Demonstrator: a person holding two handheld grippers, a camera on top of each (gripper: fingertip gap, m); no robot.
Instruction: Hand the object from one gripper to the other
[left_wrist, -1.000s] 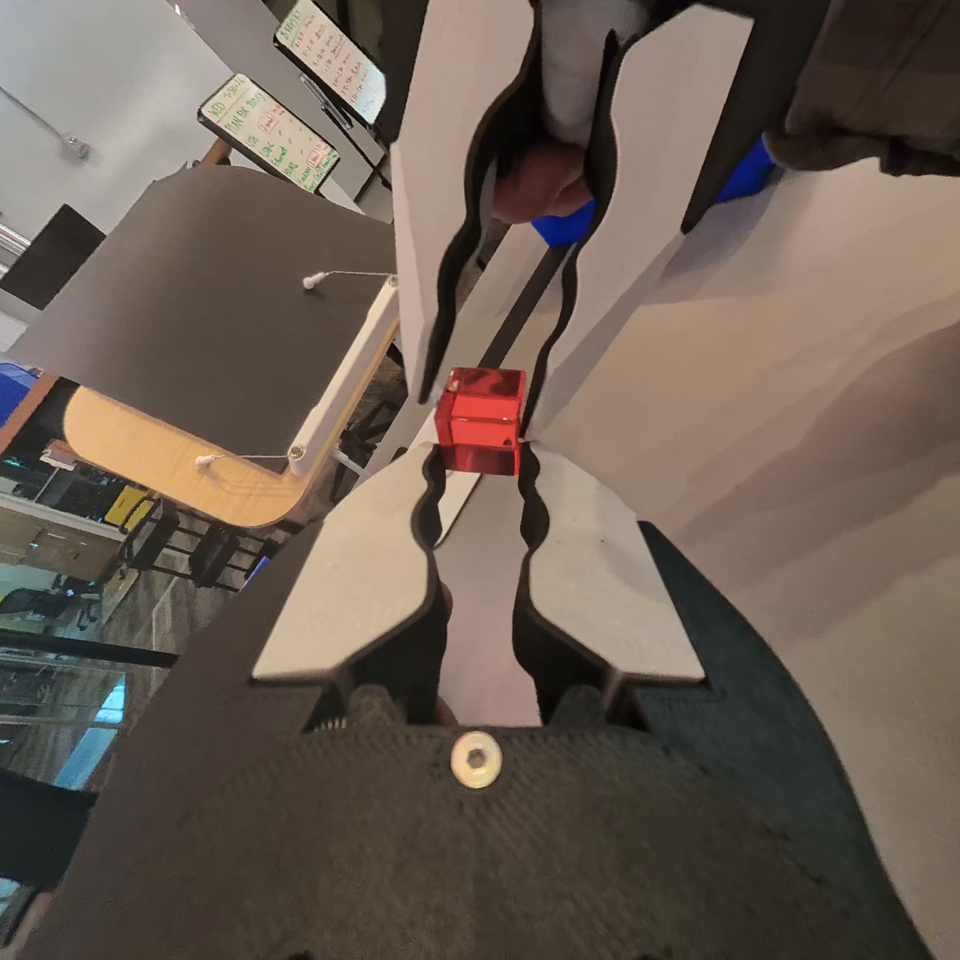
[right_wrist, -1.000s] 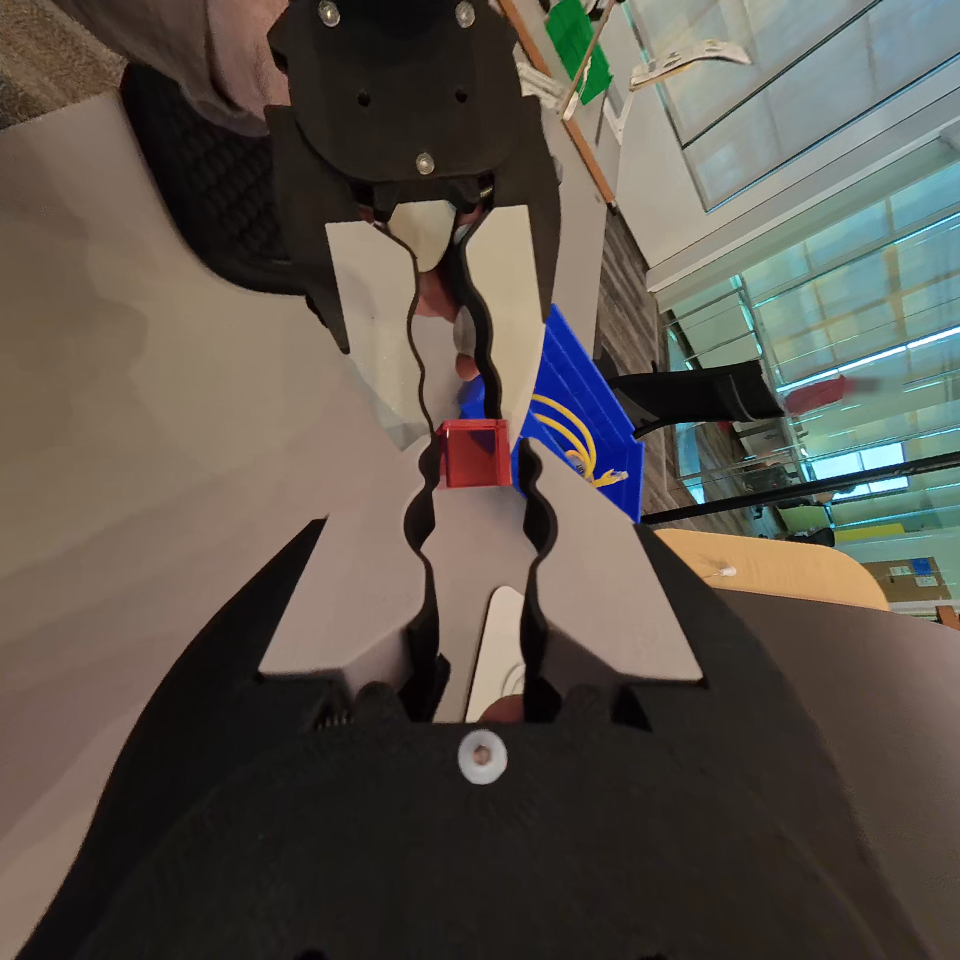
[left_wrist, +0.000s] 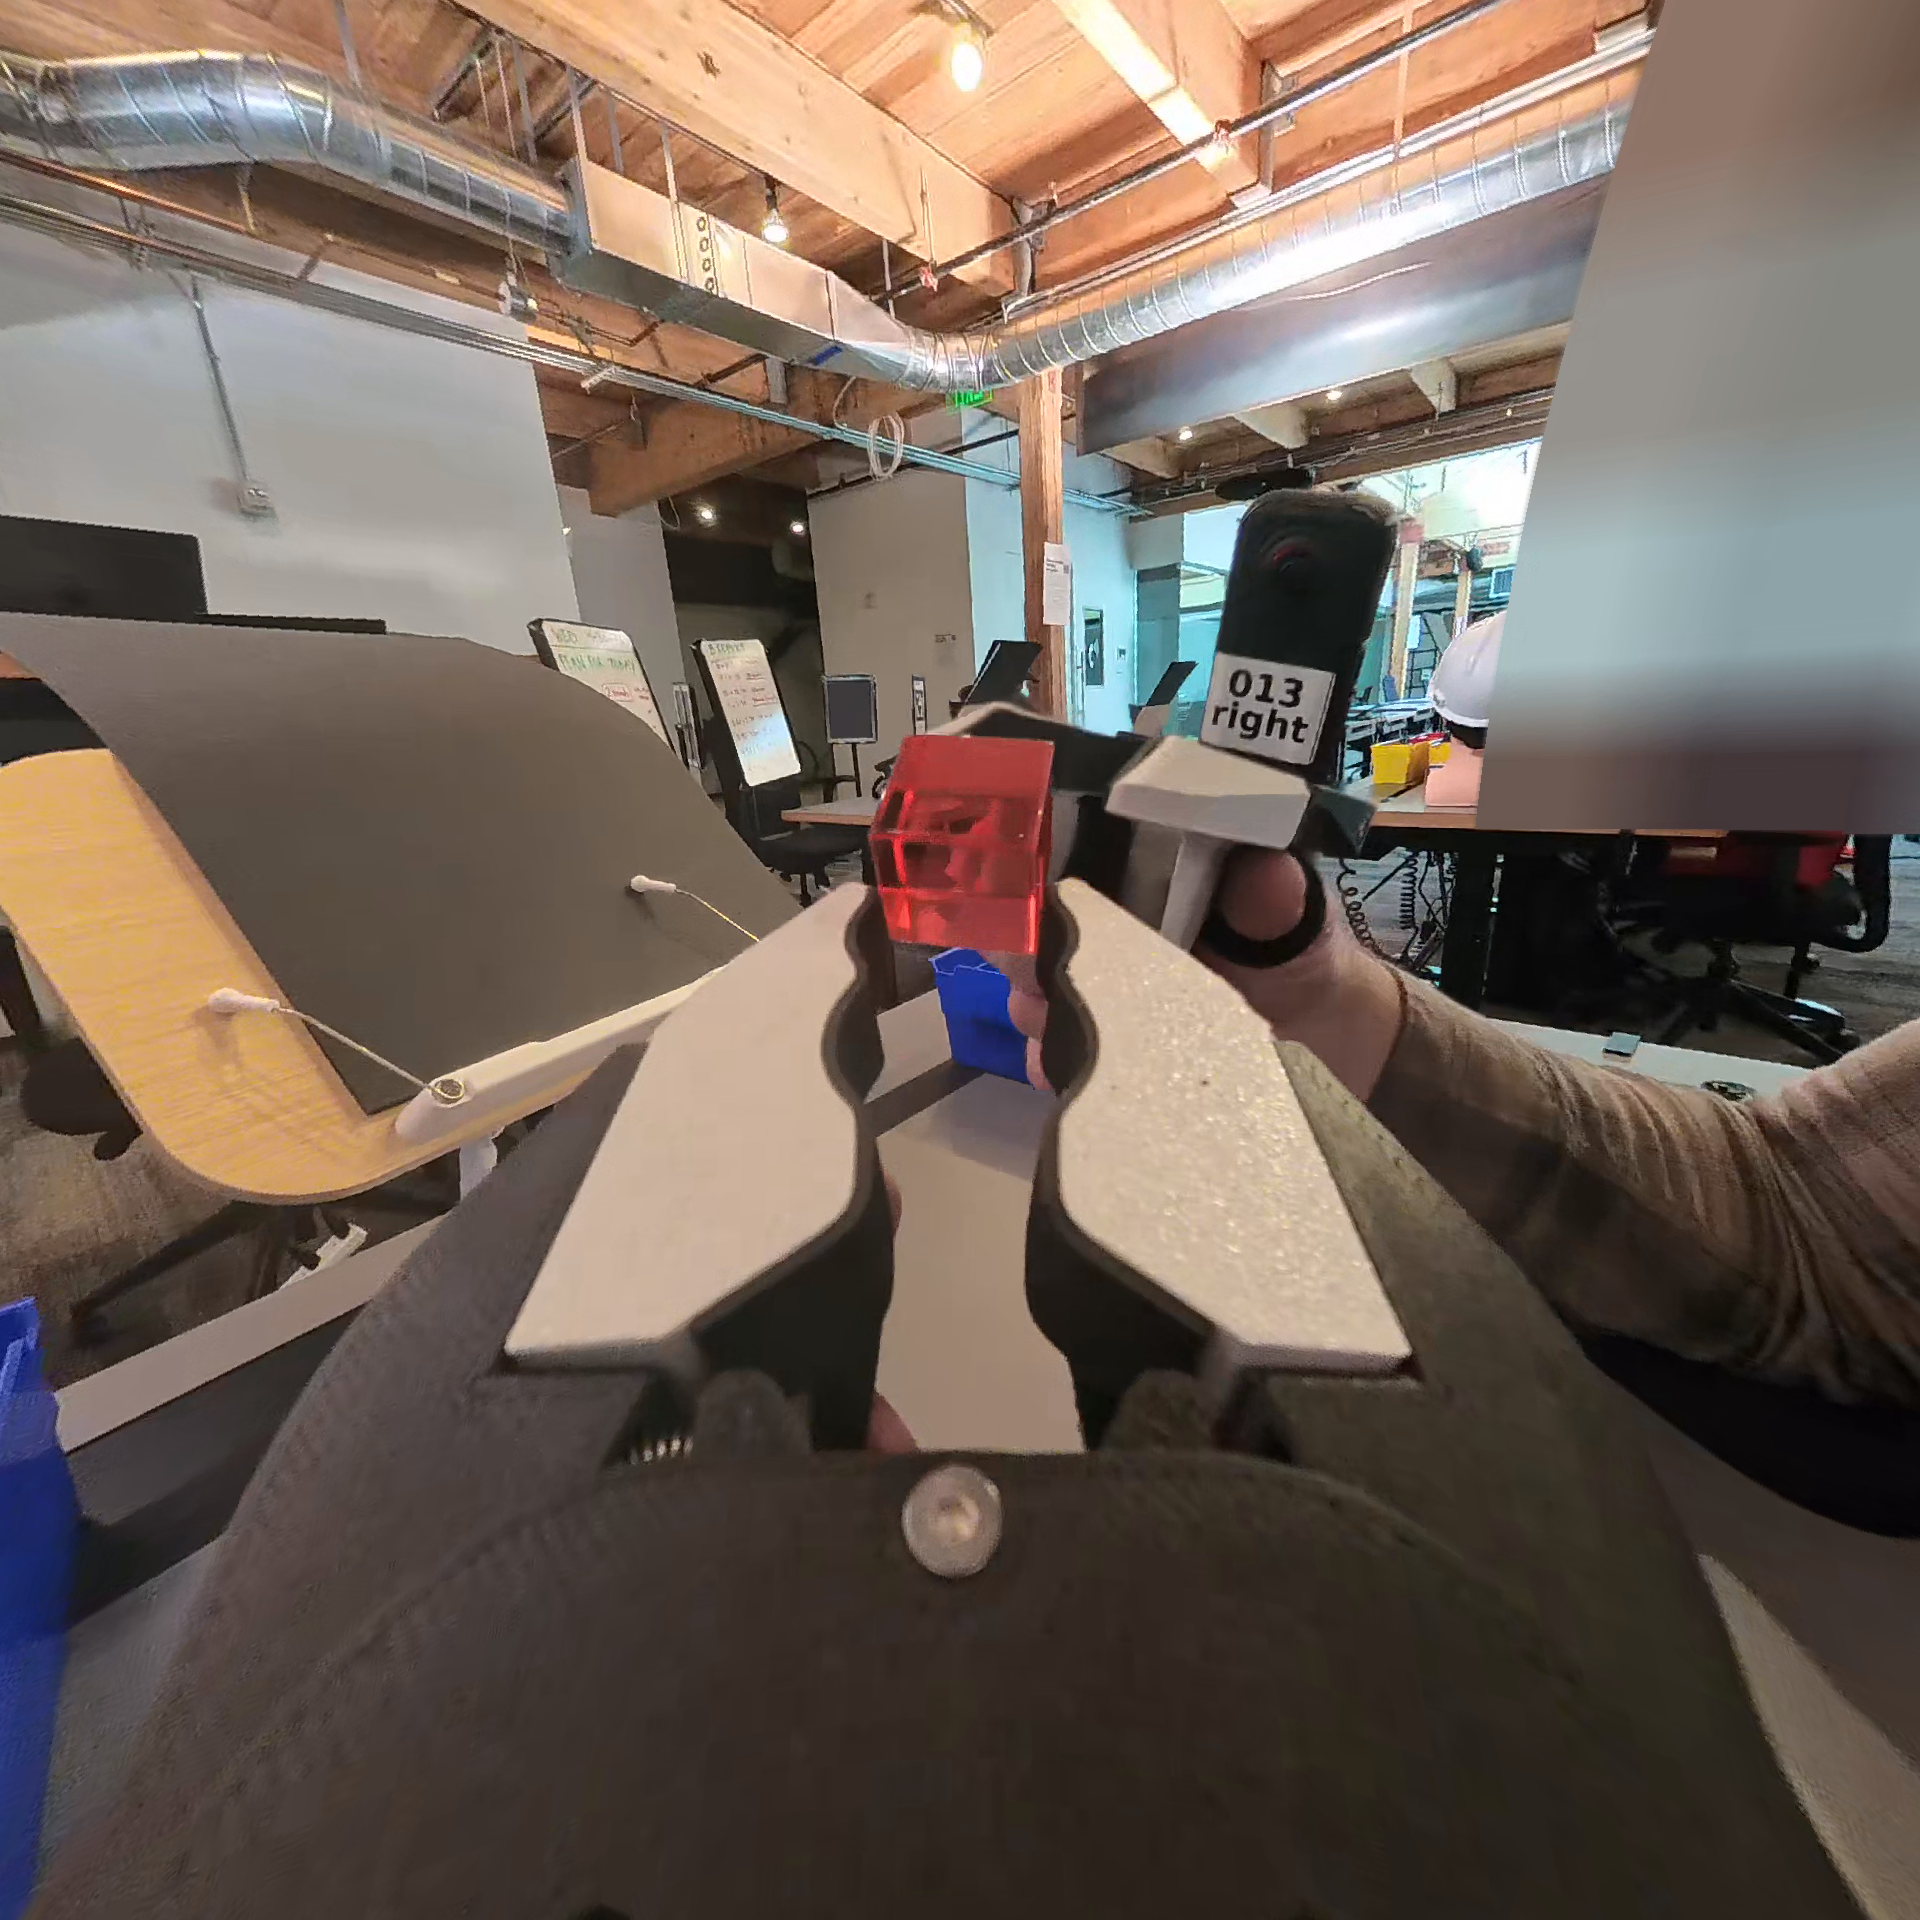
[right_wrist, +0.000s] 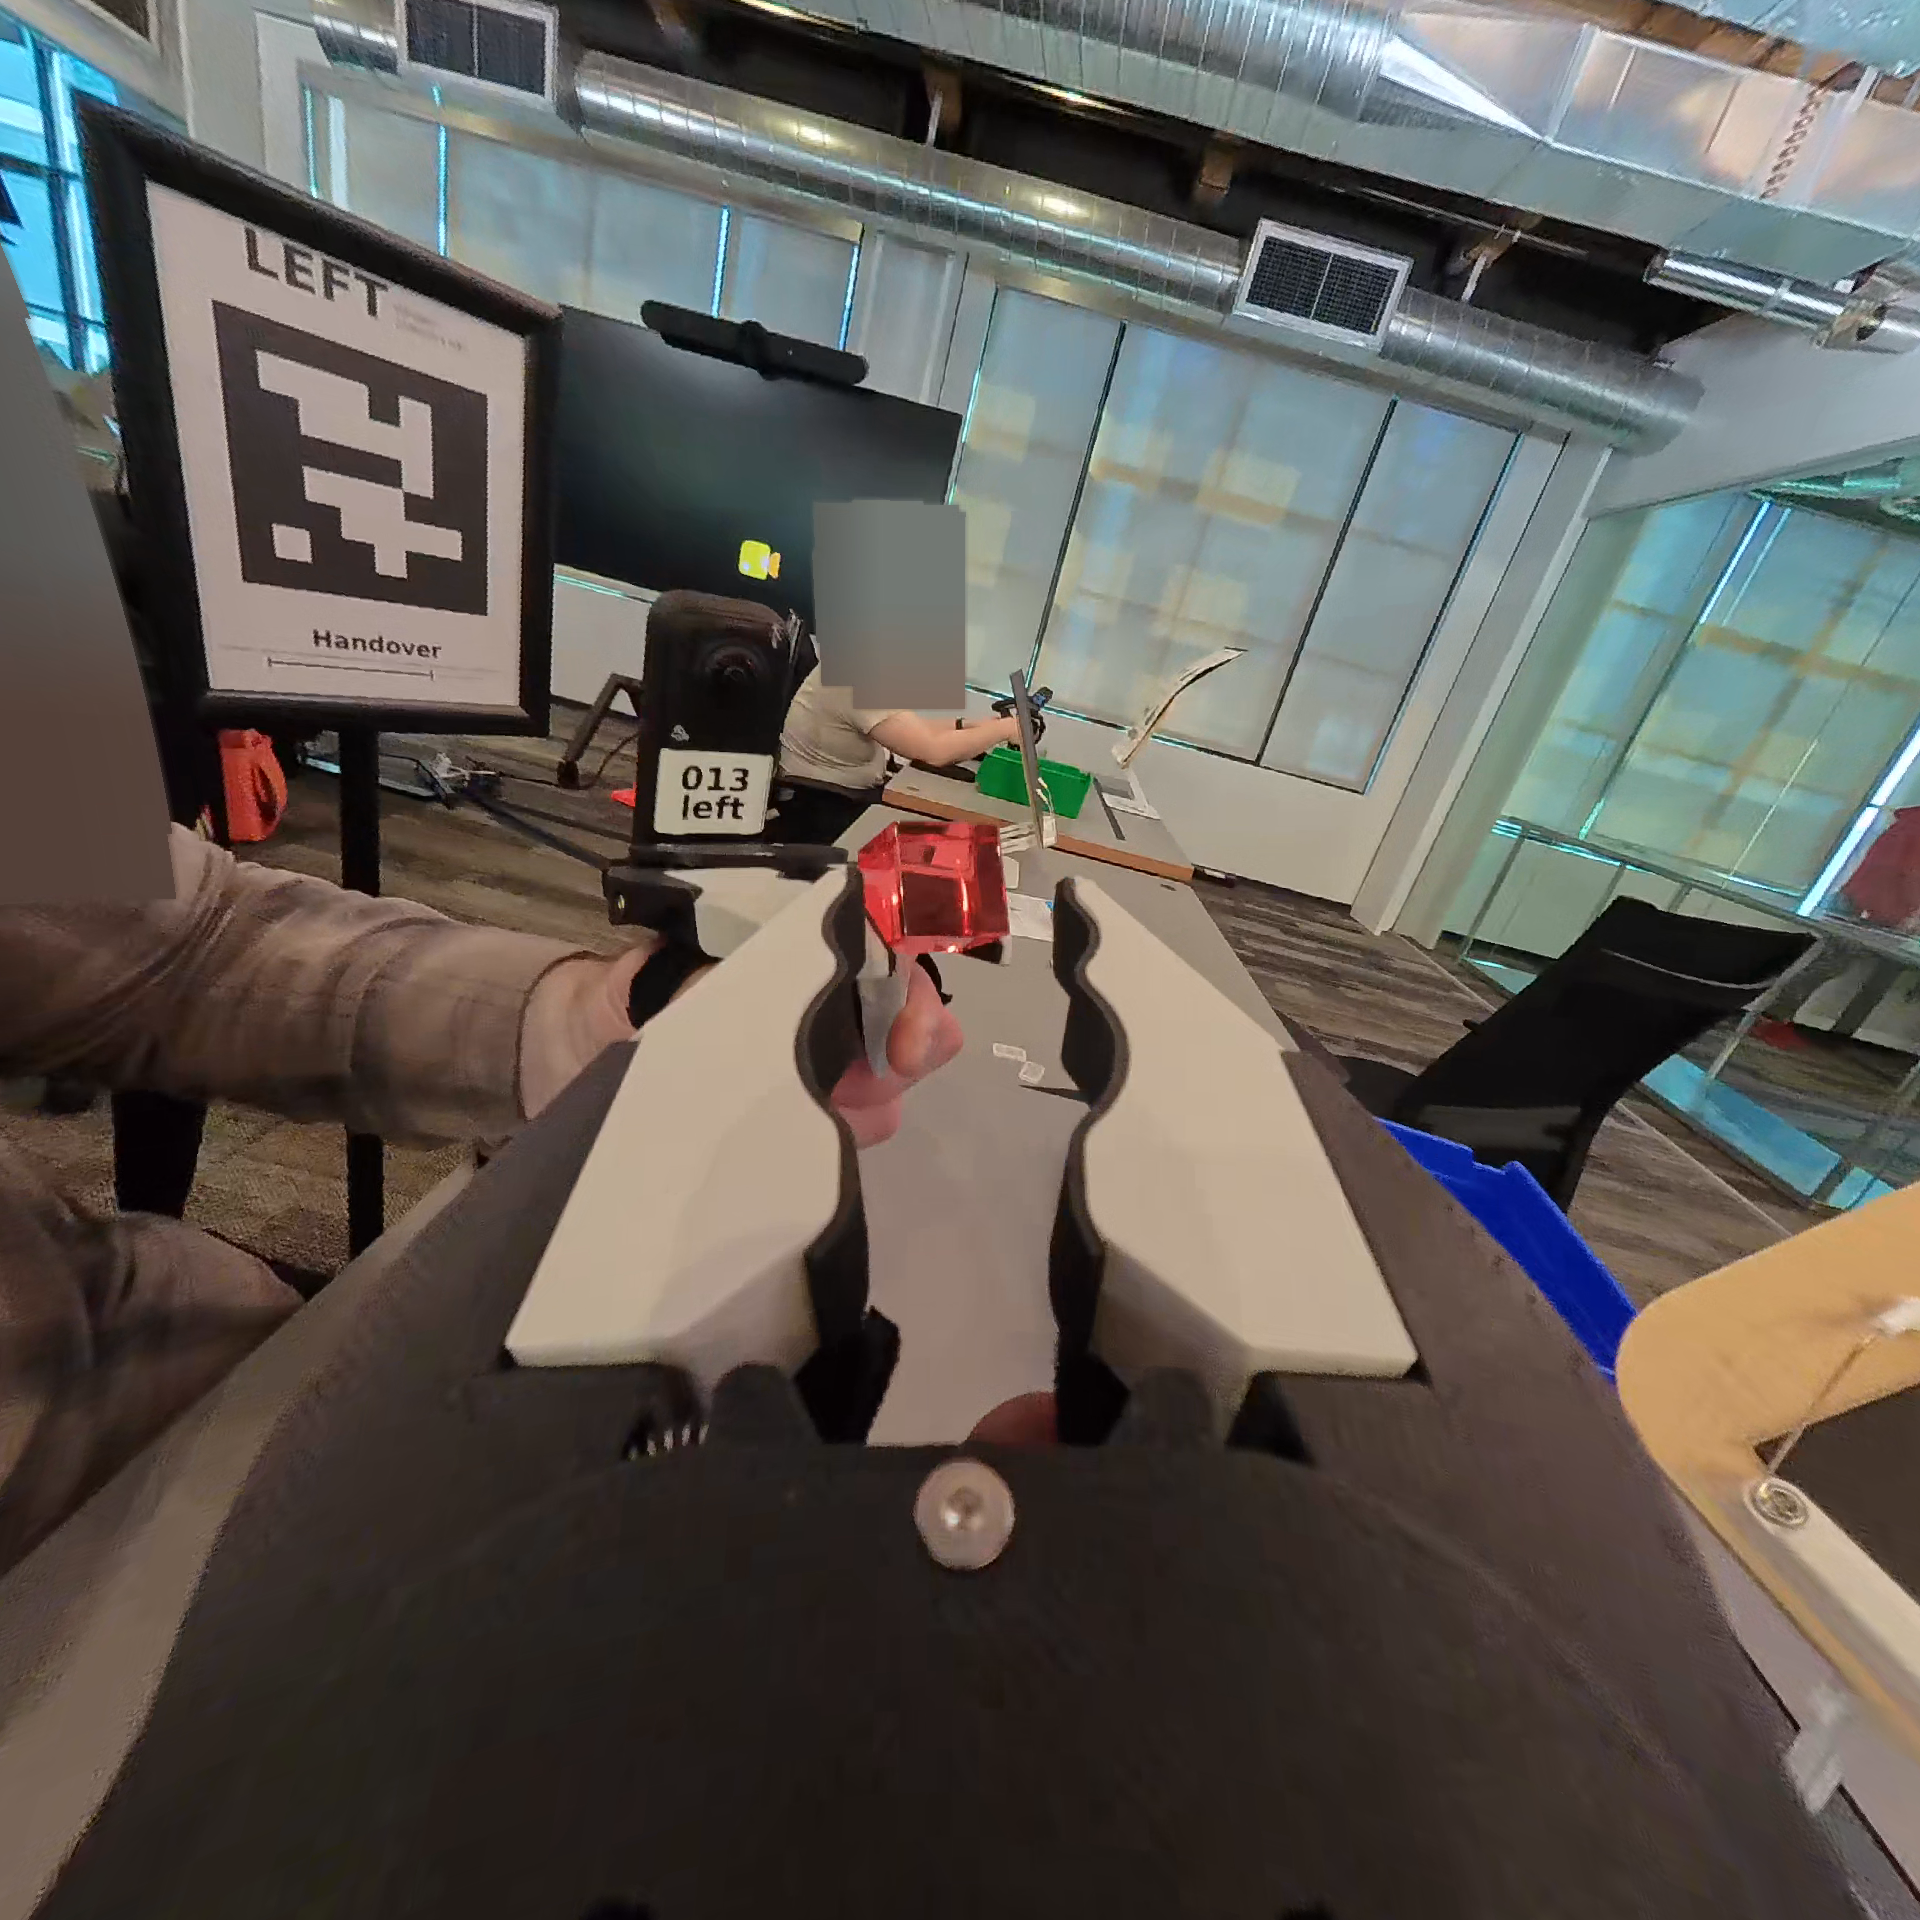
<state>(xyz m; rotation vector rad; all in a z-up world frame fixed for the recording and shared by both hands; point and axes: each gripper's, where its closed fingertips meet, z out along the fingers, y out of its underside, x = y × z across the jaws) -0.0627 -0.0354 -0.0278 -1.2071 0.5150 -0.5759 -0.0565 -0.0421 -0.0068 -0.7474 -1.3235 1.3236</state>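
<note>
Red translucent cube (left_wrist: 961, 857) sits clenched in our left claw's (left_wrist: 961, 906) tips, held in the air. Our right claw (right_wrist: 956, 889) is spread around it, nose to nose with the left, one finger not yet touching.

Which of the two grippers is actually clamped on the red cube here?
The left gripper: its tips pinch the red cube. The right gripper is open, with a gap beside the cube.

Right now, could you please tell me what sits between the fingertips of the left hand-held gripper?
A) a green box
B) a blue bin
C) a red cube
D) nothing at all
C: a see-through red cube is pinched at the tips of the left hand-held gripper.
</note>
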